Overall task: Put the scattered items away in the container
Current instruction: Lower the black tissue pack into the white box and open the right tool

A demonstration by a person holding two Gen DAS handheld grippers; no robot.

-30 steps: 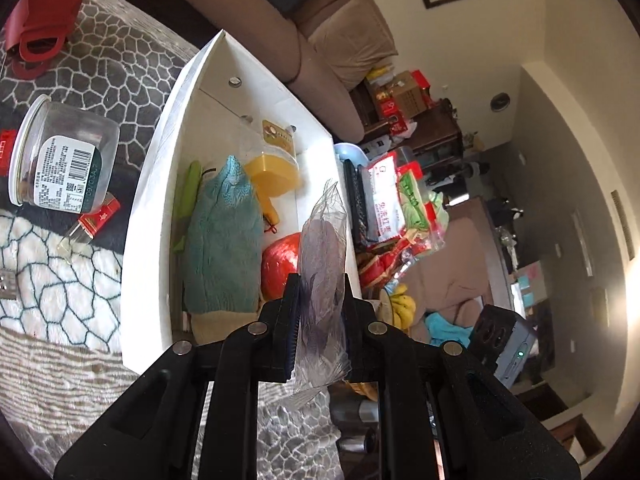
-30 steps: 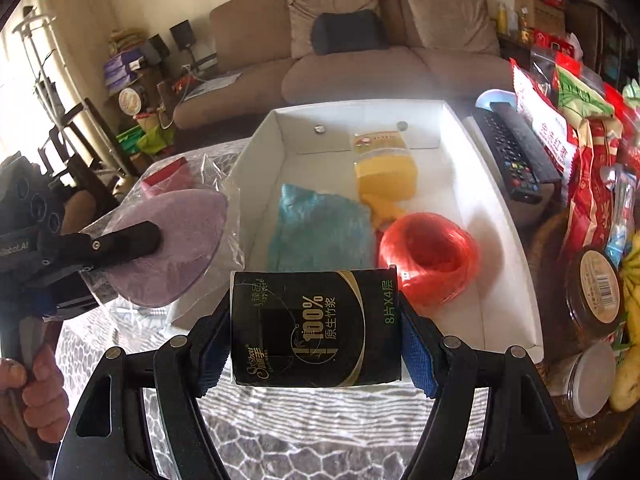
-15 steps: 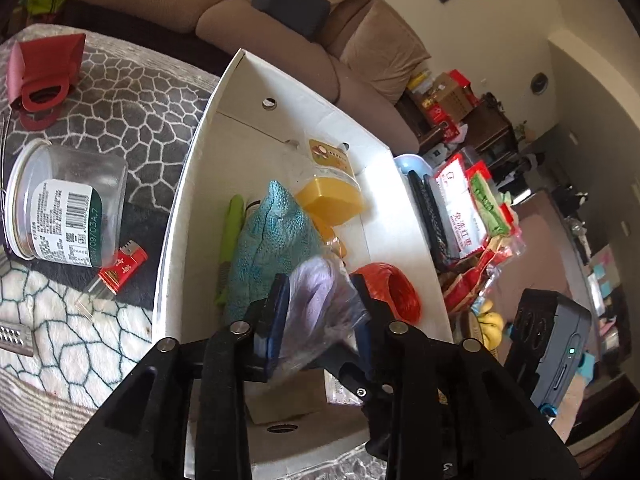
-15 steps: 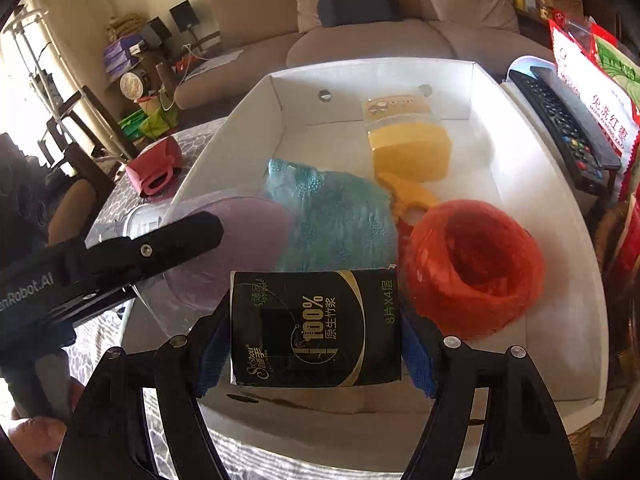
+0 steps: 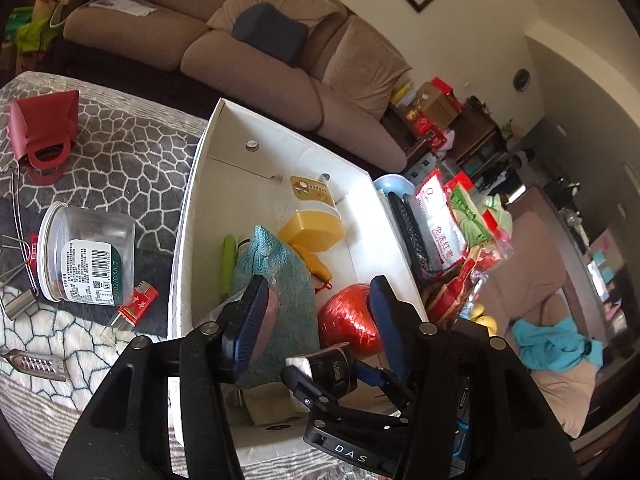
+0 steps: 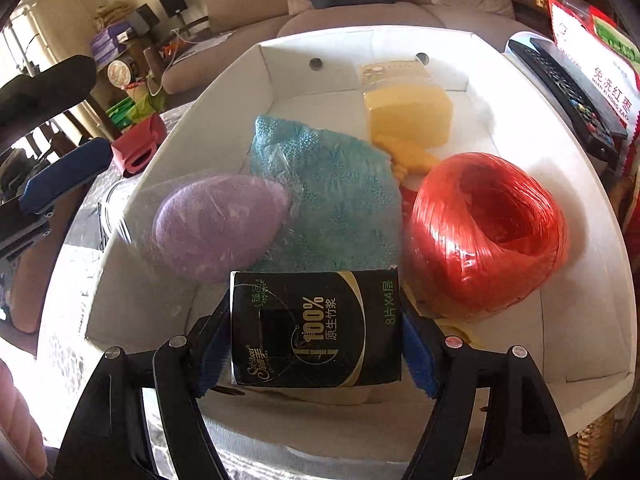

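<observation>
The white box (image 5: 188, 208) (image 6: 600, 200) holds a teal cloth (image 6: 332, 192), a yellow brush (image 6: 408, 116) and a red twine ball (image 6: 488, 232). A purple pad in a clear bag (image 6: 220, 224) lies in it against the left wall, free of any pad. My left gripper (image 5: 318, 320) (image 6: 56, 132) hangs over the box's near left side. Its jaws are opening and nothing is pressed between them. My right gripper (image 6: 316, 344) is shut on a black tissue pack (image 6: 316, 332) (image 5: 332, 368), low over the box's near end.
Left of the box on the patterned cloth lie a clear jar (image 5: 84, 256), a red lighter (image 5: 134, 308), a red pouch (image 5: 44, 132) and a metal grater (image 5: 36, 362). A remote (image 5: 416, 232) and snack bags (image 5: 448, 220) crowd the right side. A sofa (image 5: 248, 60) stands behind.
My left gripper opened and let go of the bagged purple pad, which now lies in the box. My right gripper came down toward the box with the tissue pack.
</observation>
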